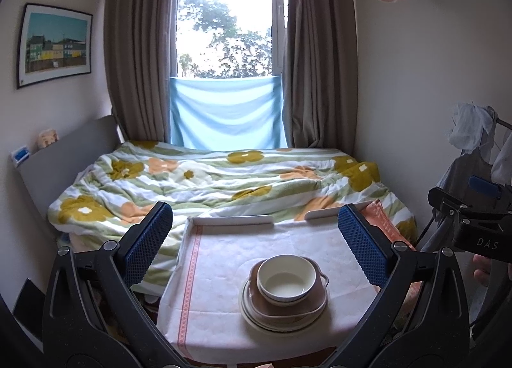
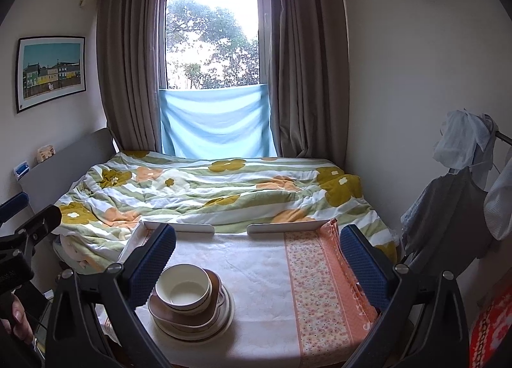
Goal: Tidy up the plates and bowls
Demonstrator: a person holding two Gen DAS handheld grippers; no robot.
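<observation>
A cream bowl [image 1: 284,280] sits on a brown handled dish [image 1: 288,307], which rests on pale plates [image 1: 256,316], all stacked on the cloth-covered table [image 1: 224,256]. The same stack shows in the right wrist view: bowl [image 2: 184,288], brown dish [image 2: 204,313], plates [image 2: 225,310]. My left gripper [image 1: 256,243] is open and empty, held above and short of the stack. My right gripper [image 2: 256,259] is open and empty, with the stack by its left finger [image 2: 153,262]. The right gripper's body also shows at the right edge of the left wrist view [image 1: 473,220].
A bed with a flowered quilt [image 1: 208,179] lies beyond the table. White rails [image 1: 233,219] edge the table's far side. A clothes rack with garments [image 2: 464,192] stands at the right. An orange patterned cloth [image 2: 316,288] covers the table's right part.
</observation>
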